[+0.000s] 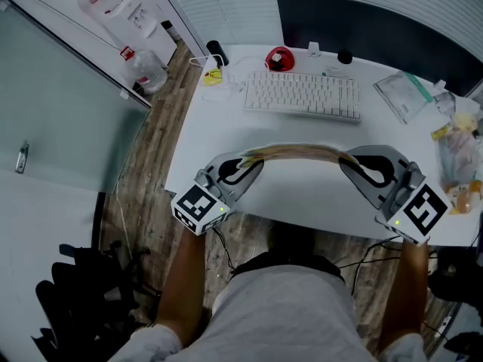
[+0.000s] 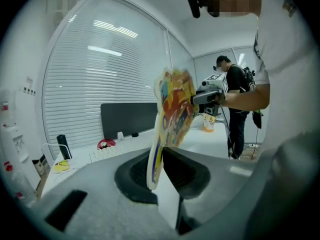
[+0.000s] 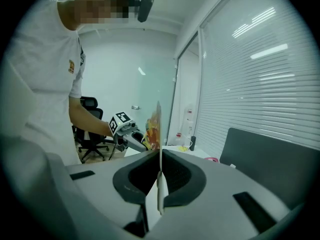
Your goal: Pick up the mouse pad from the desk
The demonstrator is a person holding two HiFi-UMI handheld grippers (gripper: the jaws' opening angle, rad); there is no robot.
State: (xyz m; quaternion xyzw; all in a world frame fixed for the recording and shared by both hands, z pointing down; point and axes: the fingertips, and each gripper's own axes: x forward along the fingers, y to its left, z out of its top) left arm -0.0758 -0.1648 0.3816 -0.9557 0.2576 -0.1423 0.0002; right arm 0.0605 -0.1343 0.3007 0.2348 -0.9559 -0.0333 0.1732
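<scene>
Mouse pad (image 1: 302, 154) is off the desk (image 1: 302, 202), strung between the two grippers above the near edge, in front of the keyboard (image 1: 302, 94).

Left gripper (image 1: 243, 166) is clamped on the pad's left end. Its own view shows the edge pinched between nearly closed jaws. Right gripper (image 1: 356, 164) is closed tight on the right end, with the pad edge-on between its jaws.

An end-to-end grip is probably used because the pad is floppy and one pinch would let it droop. It's held on edge, faces roughly upright, bowing away from the person, which suggests the ends sit a bit closer than the pad's length.

Pose: forearms come in from the bottom of the head view. The grippers face each other, tipped slightly down, marker cubes outboard.
</scene>
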